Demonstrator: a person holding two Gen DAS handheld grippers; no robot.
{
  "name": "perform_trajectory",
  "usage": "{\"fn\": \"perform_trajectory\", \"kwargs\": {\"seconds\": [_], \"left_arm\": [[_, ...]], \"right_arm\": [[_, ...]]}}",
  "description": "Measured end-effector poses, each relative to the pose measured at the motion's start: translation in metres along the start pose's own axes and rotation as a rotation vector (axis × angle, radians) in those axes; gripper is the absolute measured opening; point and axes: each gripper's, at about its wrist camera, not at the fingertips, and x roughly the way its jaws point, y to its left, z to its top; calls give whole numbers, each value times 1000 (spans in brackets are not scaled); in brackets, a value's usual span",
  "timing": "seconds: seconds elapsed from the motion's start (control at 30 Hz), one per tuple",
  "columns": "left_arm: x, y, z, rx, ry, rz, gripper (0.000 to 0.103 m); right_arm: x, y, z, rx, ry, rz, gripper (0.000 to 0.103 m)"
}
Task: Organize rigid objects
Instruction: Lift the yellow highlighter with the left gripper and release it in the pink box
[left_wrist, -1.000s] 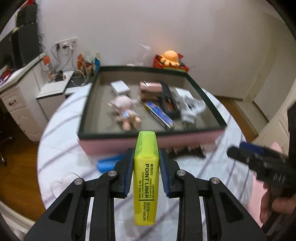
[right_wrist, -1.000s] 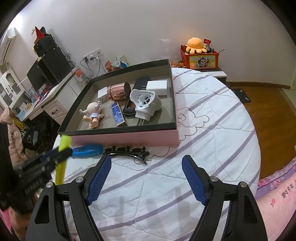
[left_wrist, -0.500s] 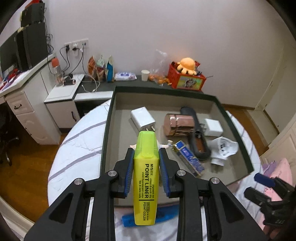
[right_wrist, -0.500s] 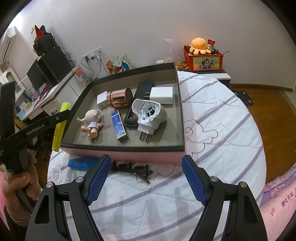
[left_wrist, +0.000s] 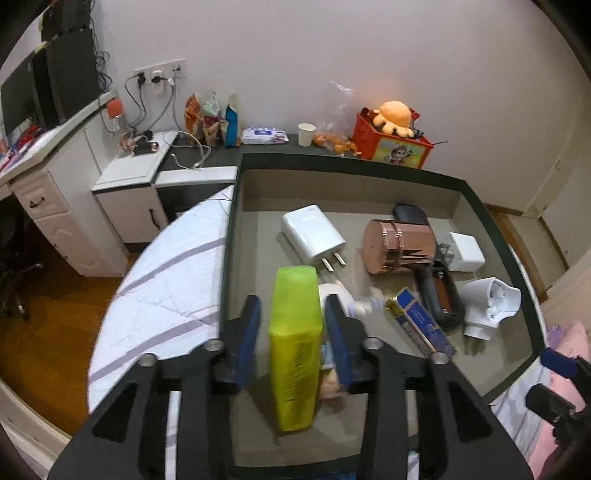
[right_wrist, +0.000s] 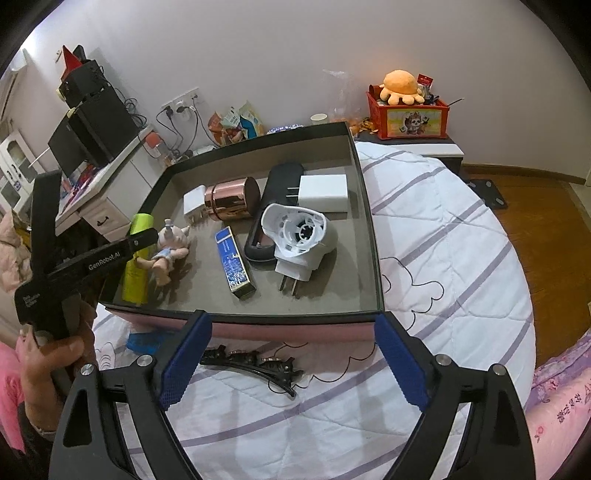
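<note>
- Left tool (left_wrist: 291, 332): its blue pads stand a little apart from the yellow highlighter (left_wrist: 294, 347) between them, with a gap visible on each side in the left wrist view; the grip looks let go, though motion blur makes this uncertain
- Highlighter: seen from the right wrist view, the highlighter (right_wrist: 137, 258) stands tilted in the near-left corner of the tray (right_wrist: 373, 236), its lower end at or near the tray floor, just beside the small doll (right_wrist: 170, 245); this placement leaves the tray's centre to the items already sorted
- Tray contents: white charger (left_wrist: 313, 233), copper cylinder (left_wrist: 397, 245), blue box (right_wrist: 235, 263), white adapter (right_wrist: 300, 236) and black case (right_wrist: 271, 206) lie close together
- Right tool (right_wrist: 291, 362): spread wide and empty, hovering low over the bed quilt (right_wrist: 450, 258) on the near side of the tray, above the black hair clip (right_wrist: 251, 363); judged ready for that pick
- Remaining outside: the hair clip and a blue object (right_wrist: 146, 341) lie on the quilt against the tray's pink near wall
</note>
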Motion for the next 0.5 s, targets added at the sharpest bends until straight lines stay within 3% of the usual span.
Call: {"fn": "perform_trajectory", "kwargs": {"seconds": [0.13, 0.2, 0.27, 0.37, 0.5], "left_arm": [[-3, -14, -6, 34, -3, 1, 69], [-12, -18, -9, 39, -25, 9, 85], [-27, -18, -14, 22, -65, 21, 92], [-47, -15, -20, 6, -100, 17, 96], [-69, -14, -37, 6, -112, 72, 99]], "right_arm": [[-2, 3, -3, -4, 1, 2, 91], [-4, 5, -5, -9, 0, 2, 92], [-9, 7, -7, -18, -9, 5, 91], [-14, 10, -11, -42, -9, 6, 92], [-17, 14, -19, -58, -4, 22, 92]]}}
